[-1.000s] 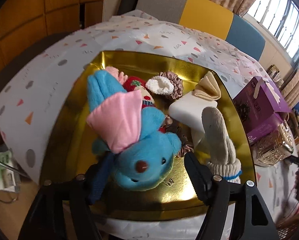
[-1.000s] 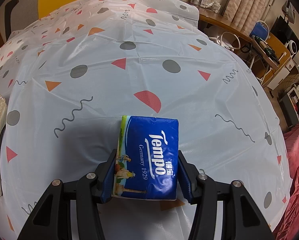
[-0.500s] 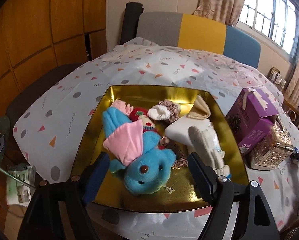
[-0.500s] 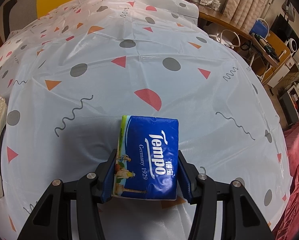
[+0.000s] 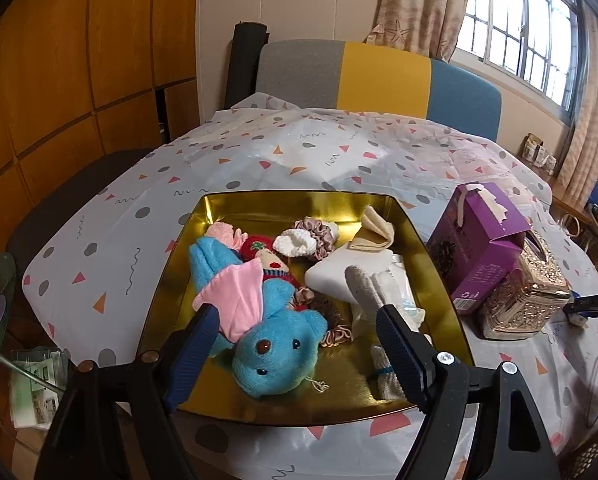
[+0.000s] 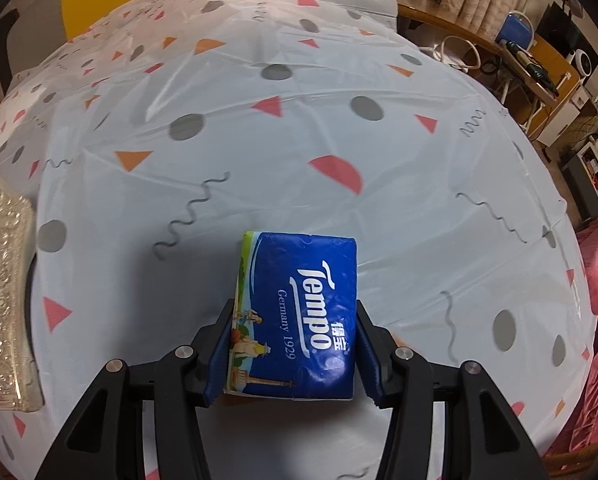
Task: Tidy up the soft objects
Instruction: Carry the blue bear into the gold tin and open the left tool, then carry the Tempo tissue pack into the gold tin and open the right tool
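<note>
A gold tray (image 5: 167,300) on the patterned tablecloth holds a blue teddy (image 5: 275,344) in a pink cloth. Beside it lie a grey knit glove (image 5: 365,288), a white pad (image 5: 331,272), scrunchies (image 5: 319,232) and a folded beige cloth (image 5: 373,232). My left gripper (image 5: 295,314) hovers open above the tray's near side, with the teddy lying loose below its fingers. In the right wrist view, my right gripper (image 6: 295,308) is shut on a blue Tempo tissue pack (image 6: 299,312), pads pressing both long sides, low over the tablecloth (image 6: 299,120).
A purple carton (image 5: 479,240) and an ornate gold tissue box (image 5: 527,296) stand right of the tray; the same gold box (image 6: 3,300) shows at the left edge of the right wrist view. A chair back (image 5: 379,76) rises behind the table. Desks and cables crowd the far right.
My left gripper has drawn up and back from the teddy, so the whole tray and room now show. The teddy stays in the tray. The right gripper and its tissue pack have barely moved.
</note>
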Demonstrator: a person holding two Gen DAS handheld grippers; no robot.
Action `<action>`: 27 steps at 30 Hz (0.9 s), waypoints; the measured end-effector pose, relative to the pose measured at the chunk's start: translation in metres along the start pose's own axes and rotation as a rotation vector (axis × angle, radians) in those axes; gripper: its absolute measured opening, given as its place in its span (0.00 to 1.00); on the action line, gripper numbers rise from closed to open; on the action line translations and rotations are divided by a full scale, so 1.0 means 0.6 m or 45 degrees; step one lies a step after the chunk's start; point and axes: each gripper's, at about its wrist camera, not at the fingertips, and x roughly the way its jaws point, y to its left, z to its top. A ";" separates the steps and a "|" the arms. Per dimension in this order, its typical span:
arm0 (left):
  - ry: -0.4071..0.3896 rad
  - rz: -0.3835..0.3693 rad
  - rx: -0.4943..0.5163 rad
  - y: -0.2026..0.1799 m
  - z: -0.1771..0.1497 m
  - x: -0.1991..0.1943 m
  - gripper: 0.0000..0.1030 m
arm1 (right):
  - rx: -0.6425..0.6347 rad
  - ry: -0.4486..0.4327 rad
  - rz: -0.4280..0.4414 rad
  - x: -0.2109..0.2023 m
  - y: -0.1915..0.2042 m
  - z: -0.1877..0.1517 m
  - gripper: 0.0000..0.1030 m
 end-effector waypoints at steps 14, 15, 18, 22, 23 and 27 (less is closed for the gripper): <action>-0.024 -0.046 0.027 -0.014 -0.004 -0.014 0.79 | 0.019 0.016 0.097 -0.015 0.065 -0.014 0.51; -0.023 -0.047 0.026 -0.014 -0.004 -0.014 0.79 | 0.031 0.002 0.104 -0.019 0.067 -0.014 0.51; -0.017 -0.054 0.020 -0.013 -0.006 -0.013 0.79 | 0.044 -0.048 0.130 -0.034 0.073 -0.012 0.51; -0.015 -0.061 0.017 -0.011 -0.010 -0.016 0.79 | 0.044 -0.028 0.107 -0.026 0.078 -0.019 0.51; -0.014 -0.063 0.014 -0.010 -0.012 -0.017 0.79 | 0.052 -0.025 0.107 -0.024 0.076 -0.021 0.51; -0.008 -0.068 -0.001 -0.002 -0.013 -0.016 0.79 | 0.103 -0.003 0.128 -0.020 0.065 -0.026 0.51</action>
